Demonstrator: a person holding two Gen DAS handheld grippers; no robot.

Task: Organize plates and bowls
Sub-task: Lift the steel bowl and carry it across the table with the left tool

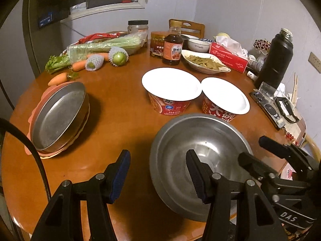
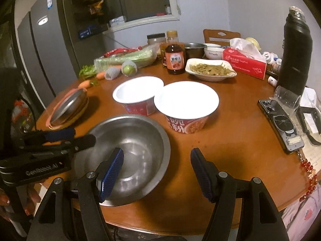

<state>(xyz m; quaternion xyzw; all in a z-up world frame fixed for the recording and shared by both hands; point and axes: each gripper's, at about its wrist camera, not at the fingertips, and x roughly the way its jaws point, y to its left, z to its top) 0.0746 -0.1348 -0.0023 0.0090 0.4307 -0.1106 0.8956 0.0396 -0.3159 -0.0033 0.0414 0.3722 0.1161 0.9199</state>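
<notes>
A big steel bowl [image 1: 200,156] sits empty near the front edge of the round wooden table [image 1: 120,110]; it also shows in the right wrist view [image 2: 136,152]. My left gripper [image 1: 158,170] is open, its jaws straddling the bowl's left rim. My right gripper [image 2: 157,170] is open, straddling the bowl's right rim, and shows from the left wrist [image 1: 260,152]. A steel plate [image 1: 60,116] leans on a stack of pink plates [image 1: 43,100] at the left. Two red instant-noodle bowls [image 1: 170,92] [image 1: 224,98] stand mid-table.
A dish of greens [image 1: 204,62], sauce bottle [image 1: 173,44], tissue box [image 1: 228,57], white bowls [image 1: 197,45], black flask [image 1: 276,58] and vegetables [image 1: 100,48] crowd the back. A phone [image 2: 280,124] lies at the right edge. A fridge [image 2: 40,50] stands left.
</notes>
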